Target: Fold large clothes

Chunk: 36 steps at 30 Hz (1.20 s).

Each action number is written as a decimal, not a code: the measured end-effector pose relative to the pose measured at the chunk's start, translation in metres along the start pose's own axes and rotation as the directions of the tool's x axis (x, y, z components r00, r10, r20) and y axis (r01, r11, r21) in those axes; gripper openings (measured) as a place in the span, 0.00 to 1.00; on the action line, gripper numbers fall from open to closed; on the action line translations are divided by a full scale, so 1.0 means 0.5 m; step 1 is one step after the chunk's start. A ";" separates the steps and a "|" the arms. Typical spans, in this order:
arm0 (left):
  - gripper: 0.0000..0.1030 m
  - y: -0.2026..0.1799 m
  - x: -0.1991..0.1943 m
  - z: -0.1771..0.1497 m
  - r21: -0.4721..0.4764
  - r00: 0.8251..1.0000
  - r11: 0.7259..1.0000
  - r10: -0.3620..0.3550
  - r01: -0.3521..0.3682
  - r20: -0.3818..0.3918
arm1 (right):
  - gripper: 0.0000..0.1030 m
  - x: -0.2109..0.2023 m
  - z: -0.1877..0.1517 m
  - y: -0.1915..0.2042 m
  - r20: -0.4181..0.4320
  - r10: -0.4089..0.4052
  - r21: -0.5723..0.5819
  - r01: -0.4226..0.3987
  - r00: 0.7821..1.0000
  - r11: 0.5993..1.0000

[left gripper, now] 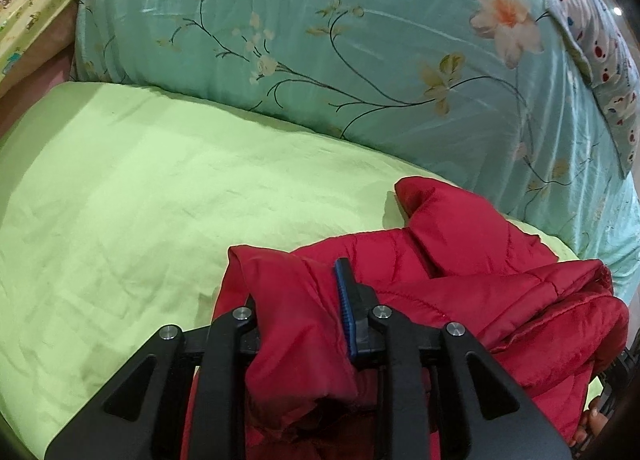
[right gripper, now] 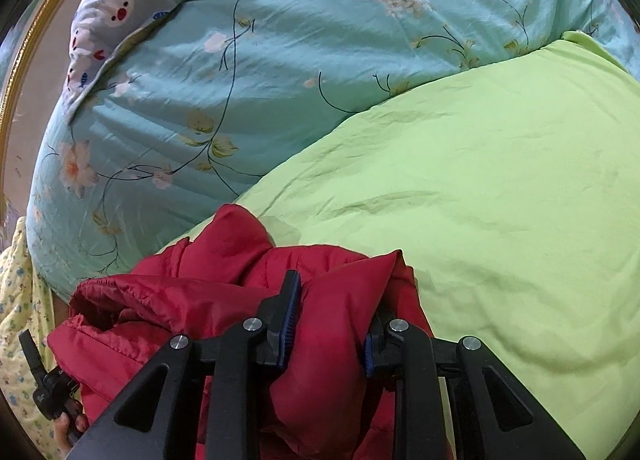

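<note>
Ahead of both tongs a bed is seen, covered by a lime-green sheet (left gripper: 132, 188), with a teal floral quilt (left gripper: 320, 40) bunched beyond it and a small animal-print pillow (left gripper: 592, 36) lying on the quilt's far edge. Nearer, a red padded jacket (left gripper: 472, 260) is held just above or on the sheet, stretched between the two tongs. A thick fold of it is pinched by the left tongs (left gripper: 298, 324), and another fold is pinched by the right tongs (right gripper: 332, 324); only one blue pad (left gripper: 345, 312) of the left tongs is shown, the other being buried in fabric. A sleeve (left gripper: 424, 200) is seen poking out past the left tongs, toward the quilt.

Slippage is judged the main risk: the padded shell looks slick and bulky, so a fold could be squeezed out of either grip. The loose sleeve could be trapped crooked under the body, and the far edge could be snagged on the quilt.
</note>
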<state>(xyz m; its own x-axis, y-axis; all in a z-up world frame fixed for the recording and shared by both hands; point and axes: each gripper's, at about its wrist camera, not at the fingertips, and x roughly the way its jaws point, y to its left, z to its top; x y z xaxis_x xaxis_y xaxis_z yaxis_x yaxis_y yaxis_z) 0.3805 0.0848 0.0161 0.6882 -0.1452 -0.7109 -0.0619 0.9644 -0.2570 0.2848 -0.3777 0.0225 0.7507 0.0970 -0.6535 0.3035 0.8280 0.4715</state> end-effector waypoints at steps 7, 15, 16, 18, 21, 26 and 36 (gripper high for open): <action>0.25 0.005 0.002 0.014 -0.012 0.999 0.999 -0.037 0.037 -0.014 | 0.24 0.036 0.002 -0.005 -0.004 -0.013 0.005 0.013 1.000 1.000; 0.70 0.041 -0.115 0.005 -0.043 0.997 0.996 -0.071 0.073 0.044 | 0.24 0.050 -0.002 -0.010 0.006 -0.022 0.007 0.022 1.000 1.000; 0.70 0.044 -0.138 -0.002 -0.040 0.995 0.995 -0.088 0.090 0.051 | 0.24 0.050 -0.003 -0.010 0.007 -0.021 0.008 0.021 1.000 1.000; 0.70 0.043 -0.171 -0.018 -0.024 0.992 0.994 -0.109 0.111 0.067 | 0.25 0.051 -0.003 -0.011 0.009 -0.021 0.010 0.020 1.000 1.000; 0.70 0.016 -0.210 -0.057 0.037 0.987 0.989 -0.146 0.144 0.062 | 0.28 0.052 -0.003 -0.010 0.011 -0.017 0.010 0.017 1.000 1.000; 0.70 -0.079 -0.195 -0.124 0.179 0.981 0.965 -0.191 0.190 -0.011 | 0.29 0.049 -0.002 0.000 0.014 -0.031 -0.009 0.031 0.999 0.999; 0.73 -0.129 -0.079 -0.139 0.256 1.000 0.967 0.004 -0.004 0.001 | 0.56 -0.116 0.005 0.033 0.151 0.037 -0.067 -0.027 0.988 0.997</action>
<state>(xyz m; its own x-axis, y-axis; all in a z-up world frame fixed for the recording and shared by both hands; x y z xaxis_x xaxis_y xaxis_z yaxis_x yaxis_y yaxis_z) 0.3071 0.0129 0.0152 0.6885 -0.1409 -0.7114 0.1219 0.9895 -0.0780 0.2478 -0.3711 0.0700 0.8415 0.0434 -0.5385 0.2425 0.8604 0.4483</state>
